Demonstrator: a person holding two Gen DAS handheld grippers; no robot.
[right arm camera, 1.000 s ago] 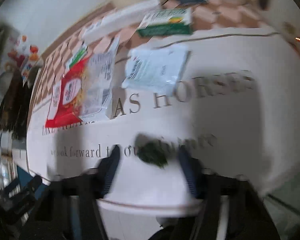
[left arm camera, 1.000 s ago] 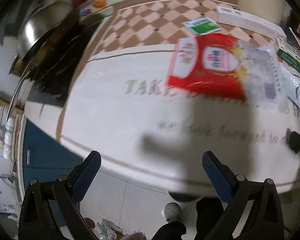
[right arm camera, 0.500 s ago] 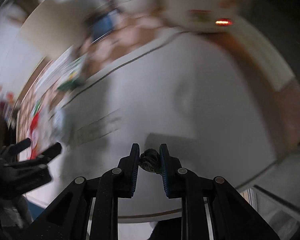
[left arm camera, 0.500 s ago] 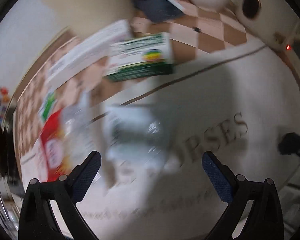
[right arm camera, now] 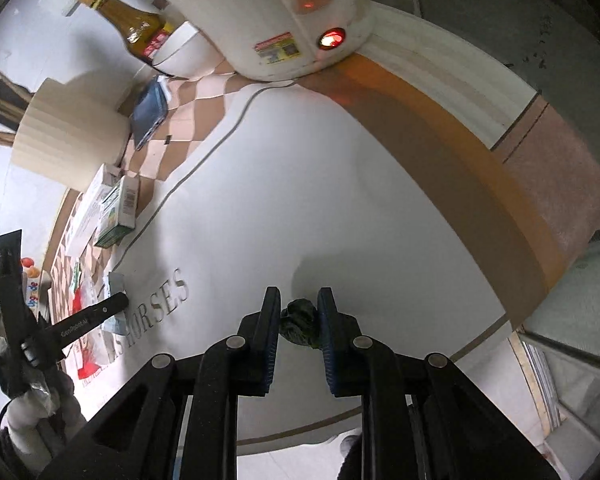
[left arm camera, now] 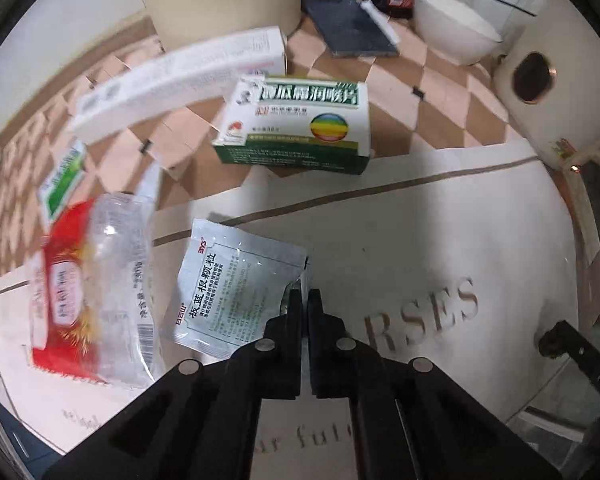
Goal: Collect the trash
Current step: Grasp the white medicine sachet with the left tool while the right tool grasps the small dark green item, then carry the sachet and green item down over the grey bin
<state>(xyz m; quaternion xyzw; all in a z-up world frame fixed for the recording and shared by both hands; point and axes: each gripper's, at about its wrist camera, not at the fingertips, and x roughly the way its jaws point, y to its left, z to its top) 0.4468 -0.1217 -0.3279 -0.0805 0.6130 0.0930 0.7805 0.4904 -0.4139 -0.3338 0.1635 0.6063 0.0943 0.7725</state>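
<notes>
Left gripper (left arm camera: pixel 304 300) pinches the silver sachet's (left arm camera: pixel 236 284) corner, jaws fully closed; right gripper (right arm camera: pixel 299 316) clamps a dark green wad (right arm camera: pixel 300 320).

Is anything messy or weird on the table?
Yes. Empty wrappers lie scattered on the table: a torn silver sachet and a crumpled red packet. A green-and-white box sits askew beside them.

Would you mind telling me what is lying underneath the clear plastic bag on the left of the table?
The clear plastic bag overlaps a red snack packet, whose red print shows through it. Beyond that, the cream tablecloth lies beneath; anything under the red packet is hidden.
</notes>
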